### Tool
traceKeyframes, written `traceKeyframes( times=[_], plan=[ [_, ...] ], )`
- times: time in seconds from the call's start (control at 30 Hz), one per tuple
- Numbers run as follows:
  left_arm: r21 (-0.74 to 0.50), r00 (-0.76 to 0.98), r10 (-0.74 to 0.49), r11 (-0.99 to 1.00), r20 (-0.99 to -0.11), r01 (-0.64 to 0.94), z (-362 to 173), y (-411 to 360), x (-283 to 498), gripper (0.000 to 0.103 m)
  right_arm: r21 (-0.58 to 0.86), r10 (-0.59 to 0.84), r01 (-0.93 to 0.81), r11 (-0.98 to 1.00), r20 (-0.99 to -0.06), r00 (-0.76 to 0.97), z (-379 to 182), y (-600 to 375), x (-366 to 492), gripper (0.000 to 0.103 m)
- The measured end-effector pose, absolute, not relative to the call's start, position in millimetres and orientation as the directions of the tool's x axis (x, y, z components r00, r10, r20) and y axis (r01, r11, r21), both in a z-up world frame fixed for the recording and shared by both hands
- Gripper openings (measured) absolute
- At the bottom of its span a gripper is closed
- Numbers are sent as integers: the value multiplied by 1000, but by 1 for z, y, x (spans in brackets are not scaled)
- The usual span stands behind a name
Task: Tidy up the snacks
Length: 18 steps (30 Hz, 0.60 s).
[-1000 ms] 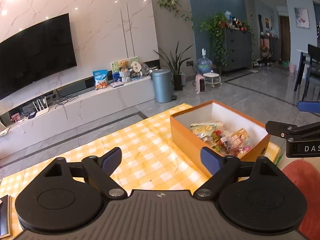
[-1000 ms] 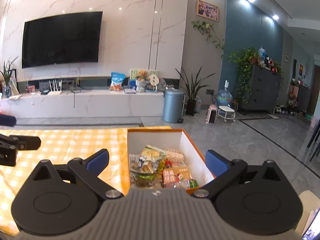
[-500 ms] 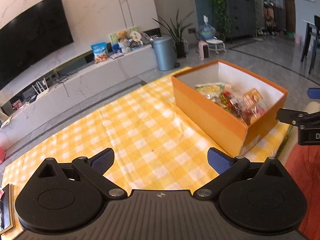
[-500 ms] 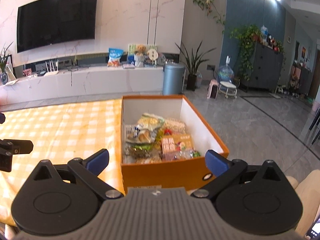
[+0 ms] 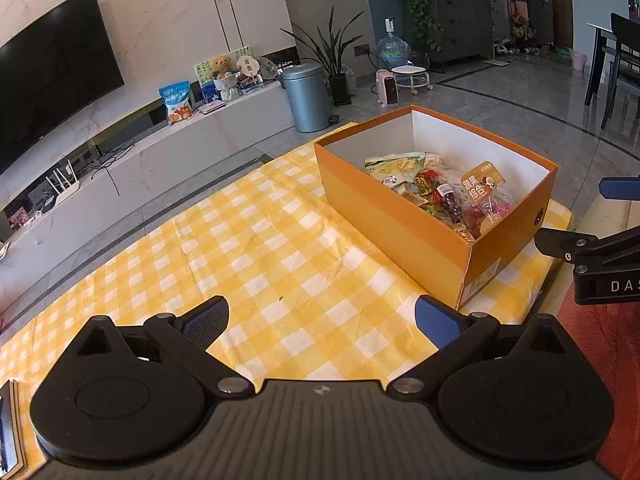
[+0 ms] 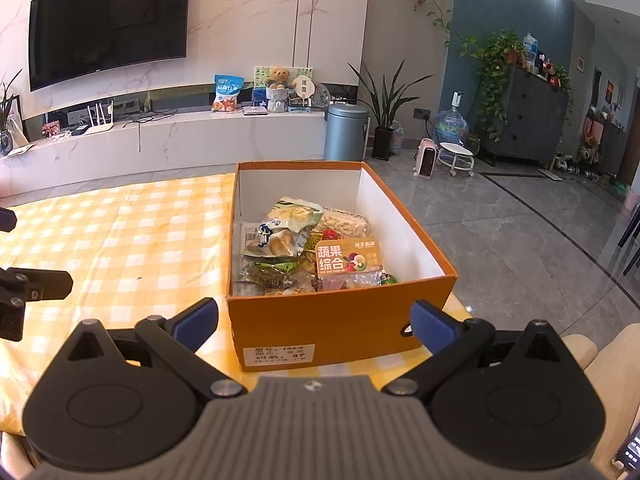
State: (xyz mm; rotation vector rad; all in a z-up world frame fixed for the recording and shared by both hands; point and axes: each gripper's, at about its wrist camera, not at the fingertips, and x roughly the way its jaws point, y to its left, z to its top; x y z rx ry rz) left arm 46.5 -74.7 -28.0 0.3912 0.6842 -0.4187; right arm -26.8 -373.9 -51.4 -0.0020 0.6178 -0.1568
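Observation:
An open orange cardboard box [image 6: 344,320] stands on the yellow checked tablecloth [image 6: 120,240] at the table's right end, also in the left wrist view [image 5: 384,216]. Several snack packets [image 6: 304,248] lie inside it, among them an orange fruit-and-vegetable bag [image 6: 347,260] [image 5: 482,184]. My right gripper [image 6: 314,318] is open and empty, just in front of the box's near wall. My left gripper [image 5: 322,316] is open and empty above bare cloth, left of the box. Each gripper's fingers show at the edge of the other's view.
A white TV bench [image 6: 160,140] with a TV above it runs along the far wall. A grey bin [image 6: 346,132], plants and a water bottle stand on the floor beyond the table. A dark flat object [image 5: 8,424] lies at the table's left edge.
Both grippers have pulled back and tilted down, so the box and tablecloth show lower and more fully. Both stay open and empty.

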Motion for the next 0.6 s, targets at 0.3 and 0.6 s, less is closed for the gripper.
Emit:
traceKeyframes(
  times=[0.3, 0.6],
  plan=[
    [209, 710, -244, 848, -661, 486, -25, -74, 44, 103, -63, -156, 146, 987, -568, 808, -47, -370, -31, 100],
    [221, 720, -245, 845, -650, 487, -22, -73, 42, 103, -75, -156, 137, 988, -563, 811, -46, -365, -33, 100]
  ],
)
